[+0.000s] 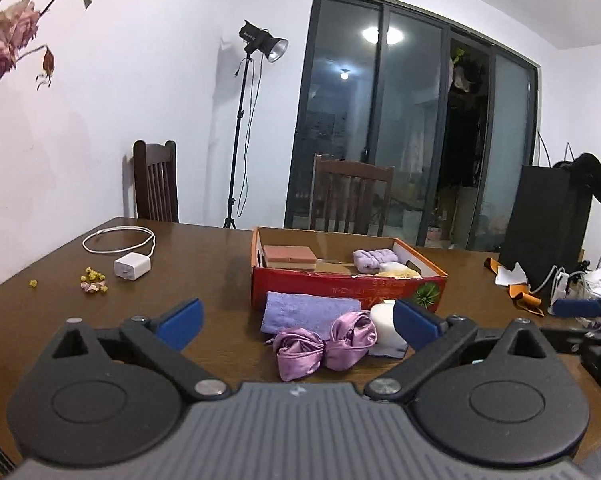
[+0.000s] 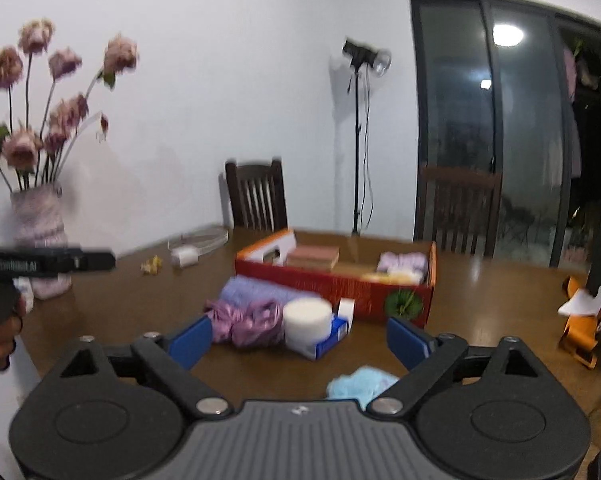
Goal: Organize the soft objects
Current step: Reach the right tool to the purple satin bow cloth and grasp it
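From the left wrist, a brown wooden desk fronts dark glass doors, 2 chairs and a studio light. The left tongs gape wide, gripping nothing, over a shiny purple satin bundle before a folded lavender towel and red cardboard box.

From the right wrist, blurred, the right tongs stand wide and empty; a light-blue fluffy cloth lies beneath them.

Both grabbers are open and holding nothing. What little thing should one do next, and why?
Probably ease the left gripper forward and down onto the shiny purple cloth. It lies loose on the table just ahead of the open jaws, outside the red box that already holds soft things.
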A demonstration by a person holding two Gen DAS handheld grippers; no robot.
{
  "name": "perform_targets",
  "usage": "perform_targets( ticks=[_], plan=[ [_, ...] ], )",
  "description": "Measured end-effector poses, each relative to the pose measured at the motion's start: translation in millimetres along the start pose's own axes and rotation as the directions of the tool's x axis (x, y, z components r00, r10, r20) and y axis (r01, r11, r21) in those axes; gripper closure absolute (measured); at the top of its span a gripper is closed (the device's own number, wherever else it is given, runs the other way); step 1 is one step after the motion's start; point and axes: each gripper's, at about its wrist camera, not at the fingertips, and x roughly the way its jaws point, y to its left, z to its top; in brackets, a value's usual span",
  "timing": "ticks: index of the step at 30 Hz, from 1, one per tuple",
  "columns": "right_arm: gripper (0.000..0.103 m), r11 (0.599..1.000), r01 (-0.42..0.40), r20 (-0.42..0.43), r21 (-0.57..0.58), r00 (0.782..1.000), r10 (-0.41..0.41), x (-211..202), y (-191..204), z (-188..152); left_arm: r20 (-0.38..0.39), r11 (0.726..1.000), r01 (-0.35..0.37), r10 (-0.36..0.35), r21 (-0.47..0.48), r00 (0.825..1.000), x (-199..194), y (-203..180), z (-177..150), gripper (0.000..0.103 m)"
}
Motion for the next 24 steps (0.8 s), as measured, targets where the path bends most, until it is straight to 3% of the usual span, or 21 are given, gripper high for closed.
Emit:
perform_targets(
  ticks=[3,5,7,10,14,15,16,18,21,24],
  plan=[
    [0.034,1.000,-0.006,-0.017,0.028,1.000,0.006,14.7,-0.3,-2.6,-0.019,1.000,0.006,-0.006,-0.017,1.000,17.4,3.6,-8.0,0.001],
    [0.045,0.998,-0.022,-0.026,0.055,0.999,0.023,29.9,0.6,-1.2,-0.042,0.999,0.000,-0.001,-0.032,0.999,32.9,6.9,-12.6,0.008],
    [0.060,0.997,-0.044,-0.036,0.056,0.998,0.046,49.3,4.7,1.4,-0.073,0.998,0.010,-0.014,-0.059,0.997,54.3,11.5,-15.1,0.022],
    [0.073,0.997,-0.068,-0.064,0.035,0.995,0.070,87.4,13.7,10.4,-0.119,0.995,0.020,-0.031,-0.096,0.992,94.1,20.3,-13.2,0.036],
    [0.075,0.997,-0.077,-0.087,-0.007,0.993,0.076,139.9,26.1,26.8,-0.135,0.995,0.041,-0.053,-0.092,0.989,134.5,21.9,-14.8,0.038],
    [0.075,0.996,-0.081,-0.090,-0.022,0.993,0.079,152.8,29.4,30.1,-0.152,0.994,0.047,-0.061,-0.097,0.987,145.3,23.5,-18.0,0.044],
    [0.075,0.996,-0.079,-0.097,-0.037,0.992,0.075,164.9,32.6,32.2,-0.184,0.994,0.047,-0.066,-0.102,0.981,154.9,24.9,-22.1,0.060],
    [0.075,0.994,-0.074,-0.125,-0.076,0.990,0.064,188.6,39.2,32.4,-0.243,0.992,0.071,-0.096,-0.108,0.965,166.7,28.0,-31.6,0.078],
    [0.080,0.993,-0.077,-0.173,-0.085,0.983,0.061,206.8,44.1,23.7,-0.240,0.989,0.103,-0.127,-0.110,0.962,154.7,32.4,-43.8,0.079],
    [0.081,0.988,-0.121,-0.224,-0.093,0.970,0.098,196.6,49.5,7.8,-0.235,0.985,0.137,-0.159,-0.105,0.959,126.2,35.8,-54.1,0.079]
  ],
)
